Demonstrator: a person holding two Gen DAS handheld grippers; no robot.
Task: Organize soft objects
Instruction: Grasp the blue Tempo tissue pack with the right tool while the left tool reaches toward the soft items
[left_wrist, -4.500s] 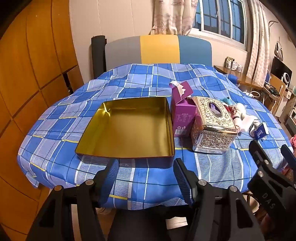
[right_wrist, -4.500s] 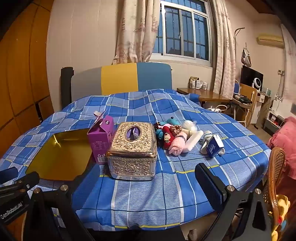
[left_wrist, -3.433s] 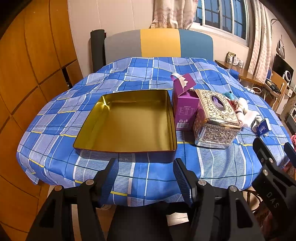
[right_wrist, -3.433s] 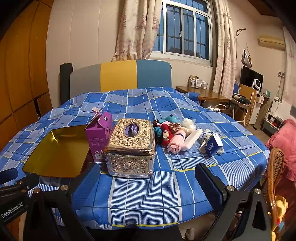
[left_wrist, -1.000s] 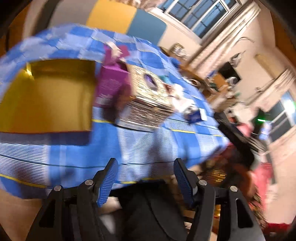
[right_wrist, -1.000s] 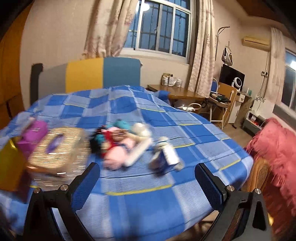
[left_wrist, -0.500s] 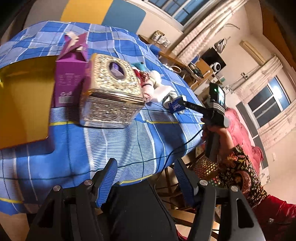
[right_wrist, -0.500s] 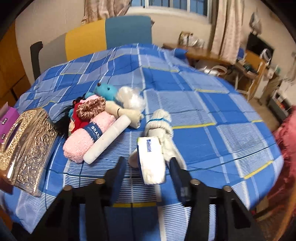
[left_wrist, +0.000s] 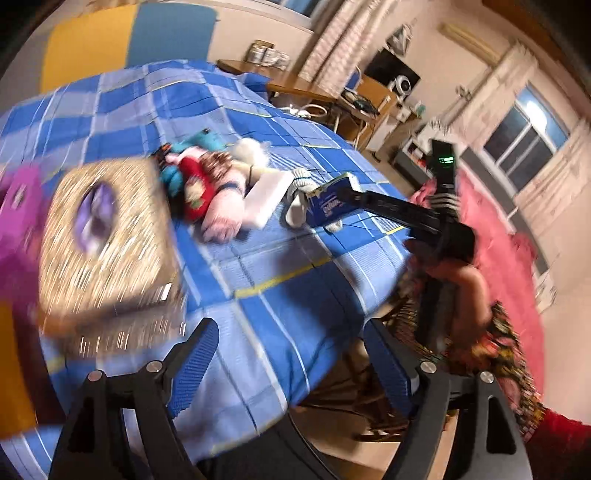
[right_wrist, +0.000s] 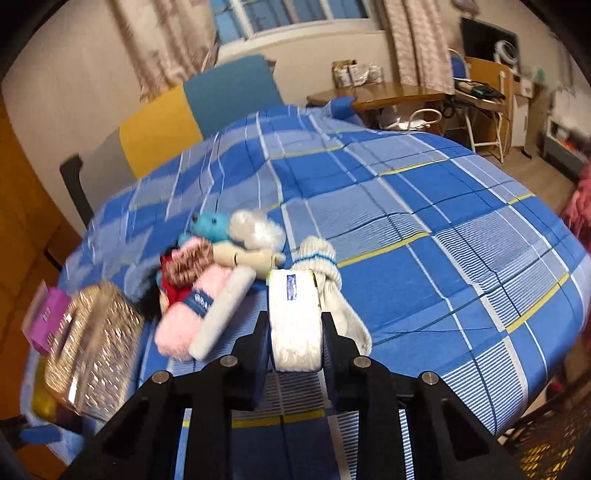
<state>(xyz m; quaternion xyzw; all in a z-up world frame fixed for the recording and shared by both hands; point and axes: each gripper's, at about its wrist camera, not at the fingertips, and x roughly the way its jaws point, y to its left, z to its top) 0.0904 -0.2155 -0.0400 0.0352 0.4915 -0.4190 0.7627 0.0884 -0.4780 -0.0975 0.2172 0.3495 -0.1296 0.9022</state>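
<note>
The right gripper (right_wrist: 294, 334) is clamped on a tissue pack (right_wrist: 293, 321) just right of the white sock (right_wrist: 325, 273); pink yarn (right_wrist: 188, 314) and a white roll (right_wrist: 221, 314) crowd its left. The left gripper (left_wrist: 291, 362) hangs apart beside the ornate tissue box (left_wrist: 99, 236).

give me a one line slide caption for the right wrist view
Right gripper closed on a tissue pack beside a pile of soft toys on the blue checked tablecloth.
</note>
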